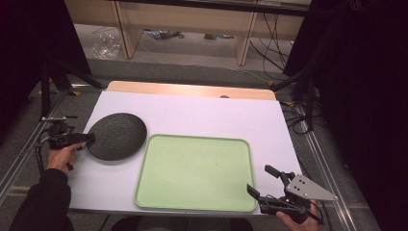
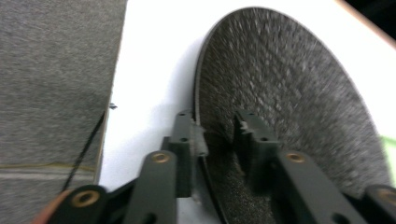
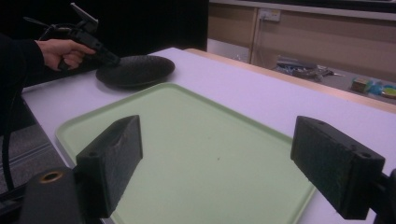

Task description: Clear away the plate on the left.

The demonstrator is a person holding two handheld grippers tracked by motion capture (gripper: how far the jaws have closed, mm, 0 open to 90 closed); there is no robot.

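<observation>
Left hand-held gripper (image 1: 89,139) clamps the left rim of a round, dark grey textured plate (image 1: 117,137) near the white-topped bench's (image 1: 202,115) left edge; right hand-held gripper (image 1: 262,179) gapes empty at the front-right corner, beside a pale green rectangular plastic tray (image 1: 195,172).

A dark plate (image 1: 116,137) with a rough, finely pebbled, matt finish is seen, its grain plainest in the left gripper view (image 2: 289,107). The pale green tray (image 1: 195,173) looks like smooth plastic with a soft sheen (image 3: 196,154). The surface (image 1: 207,118) is covered by a smooth, matt white sheet, with a light wood edge exposed at its far side. The right gripper (image 3: 215,163) is fitted with matt black, slightly grainy pads.
</observation>
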